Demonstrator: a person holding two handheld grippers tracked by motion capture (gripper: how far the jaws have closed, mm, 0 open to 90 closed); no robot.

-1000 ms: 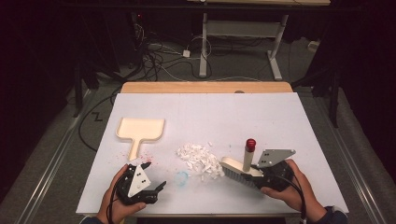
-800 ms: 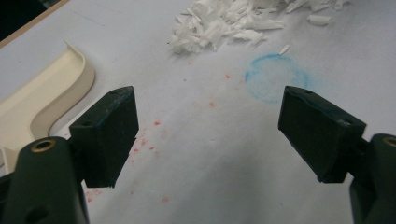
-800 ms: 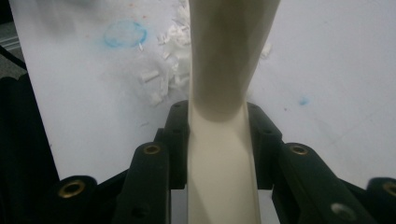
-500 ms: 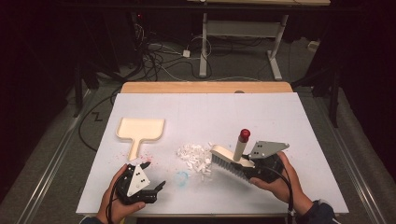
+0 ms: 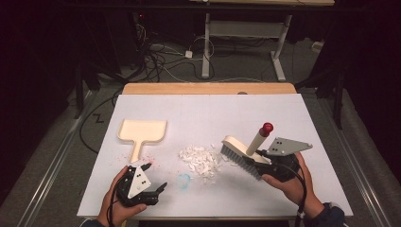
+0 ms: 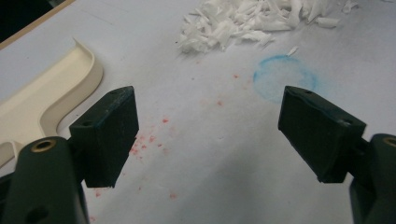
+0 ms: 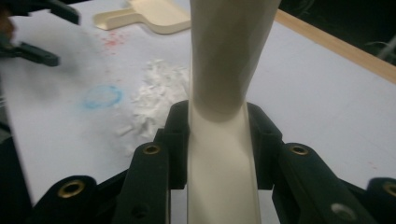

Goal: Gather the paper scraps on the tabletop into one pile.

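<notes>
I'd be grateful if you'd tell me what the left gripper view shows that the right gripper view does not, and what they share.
Left gripper view alone: the left gripper's own jaws standing wide apart over bare table, holding nothing.

Right gripper view alone: the right gripper shut on the cream brush handle, and the table's wooden far edge.

Both: the cream dustpan, the white shreds, the blue ring mark and red specks.

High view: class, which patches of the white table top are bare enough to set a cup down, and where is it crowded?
Free: the far strip behind the dustpan and brush, and the right edge. Crowded: the near middle, with the paper scraps between the left hand-held gripper and the right hand-held gripper.
</notes>
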